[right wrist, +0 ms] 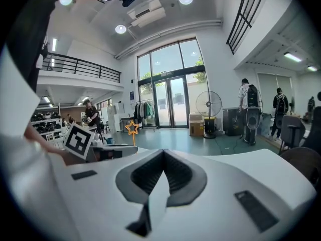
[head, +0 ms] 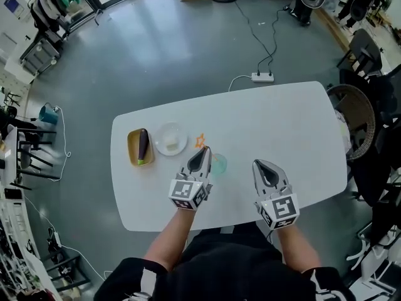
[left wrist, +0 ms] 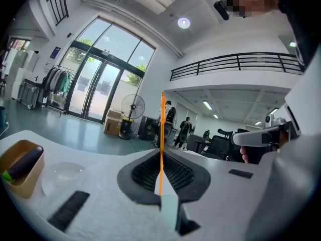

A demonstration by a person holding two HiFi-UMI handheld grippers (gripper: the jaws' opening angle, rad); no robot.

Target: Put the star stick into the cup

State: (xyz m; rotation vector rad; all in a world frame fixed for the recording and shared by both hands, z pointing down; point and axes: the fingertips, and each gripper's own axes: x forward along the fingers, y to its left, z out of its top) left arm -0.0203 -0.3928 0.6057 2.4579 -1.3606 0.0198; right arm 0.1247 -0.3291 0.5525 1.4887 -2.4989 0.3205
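My left gripper (head: 205, 150) is shut on the thin orange star stick (head: 200, 141), whose star end pokes out past the fingertips over the white table (head: 282, 124). In the left gripper view the stick (left wrist: 161, 134) runs straight up from between the closed jaws. A pale green see-through cup (head: 218, 164) stands on the table just right of the left gripper, close to its jaws. My right gripper (head: 259, 163) hovers further right, shut with nothing in it. From the right gripper view (right wrist: 163, 153), the star (right wrist: 132, 128) shows above the left gripper's marker cube (right wrist: 79, 140).
A yellow bowl (head: 131, 149) with a dark eggplant (head: 143, 145) sits at the table's left, with a clear plate (head: 170, 138) beside it. A power strip (head: 262, 77) and cables lie on the floor beyond the far edge. A wicker chair (head: 357, 115) stands at the right.
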